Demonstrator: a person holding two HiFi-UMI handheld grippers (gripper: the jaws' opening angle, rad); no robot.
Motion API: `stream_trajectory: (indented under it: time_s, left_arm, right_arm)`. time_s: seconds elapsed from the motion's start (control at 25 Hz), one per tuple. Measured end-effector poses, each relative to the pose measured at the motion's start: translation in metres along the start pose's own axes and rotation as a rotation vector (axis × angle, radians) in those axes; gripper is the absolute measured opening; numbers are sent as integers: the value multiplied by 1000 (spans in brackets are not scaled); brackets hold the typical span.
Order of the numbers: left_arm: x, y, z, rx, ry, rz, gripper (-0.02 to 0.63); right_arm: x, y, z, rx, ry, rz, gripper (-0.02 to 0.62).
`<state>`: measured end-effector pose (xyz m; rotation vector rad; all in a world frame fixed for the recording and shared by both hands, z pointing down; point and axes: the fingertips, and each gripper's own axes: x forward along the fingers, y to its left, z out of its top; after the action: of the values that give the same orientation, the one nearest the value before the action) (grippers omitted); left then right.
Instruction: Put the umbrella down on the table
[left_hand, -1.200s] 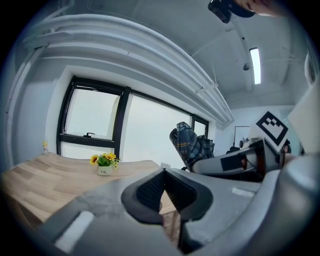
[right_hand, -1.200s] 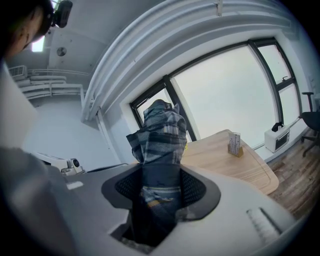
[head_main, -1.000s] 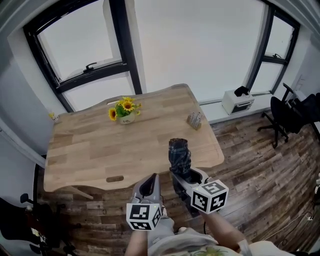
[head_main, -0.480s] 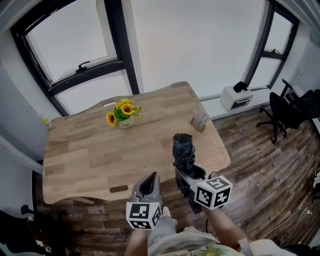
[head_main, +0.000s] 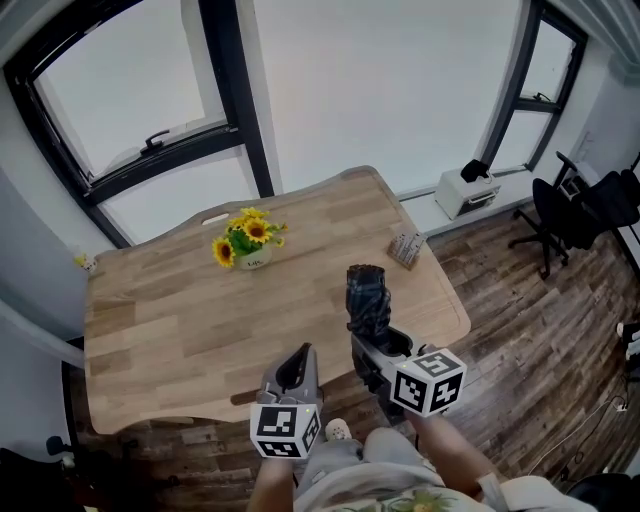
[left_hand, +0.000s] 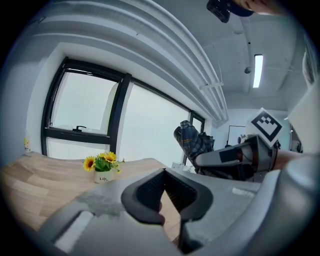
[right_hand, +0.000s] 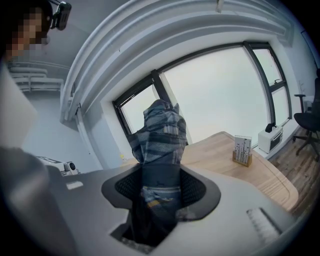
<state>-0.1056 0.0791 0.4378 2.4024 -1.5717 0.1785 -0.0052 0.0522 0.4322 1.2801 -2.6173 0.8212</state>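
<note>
A folded dark plaid umbrella (head_main: 367, 295) stands upright in my right gripper (head_main: 375, 335), above the near right part of the wooden table (head_main: 170, 310). In the right gripper view the umbrella (right_hand: 161, 132) fills the gap of the right gripper (right_hand: 161, 172), and both pads press on its lower part. The left gripper view shows the umbrella (left_hand: 192, 140) to the right. My left gripper (head_main: 300, 352) hovers at the table's near edge, left of the umbrella. The left gripper (left_hand: 164, 172) is shut, its tips touching with nothing between them.
A small white pot of sunflowers (head_main: 246, 238) stands at the table's back middle, and a card holder (head_main: 405, 247) sits near the right edge. On the wood floor are a white box (head_main: 462, 190) by the window and a black office chair (head_main: 580, 215) at the right.
Both grippers have moved forward toward the table, which has come nearer in the head view. The umbrella stays upright in the right gripper's hold.
</note>
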Motion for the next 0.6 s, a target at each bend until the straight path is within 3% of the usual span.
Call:
stream_trajectory:
  time_s: [0.6]
  left_arm:
    - [23,20,0,-32,1,-15,3]
  right_arm:
    - [23,1,14,-14,12,13,195]
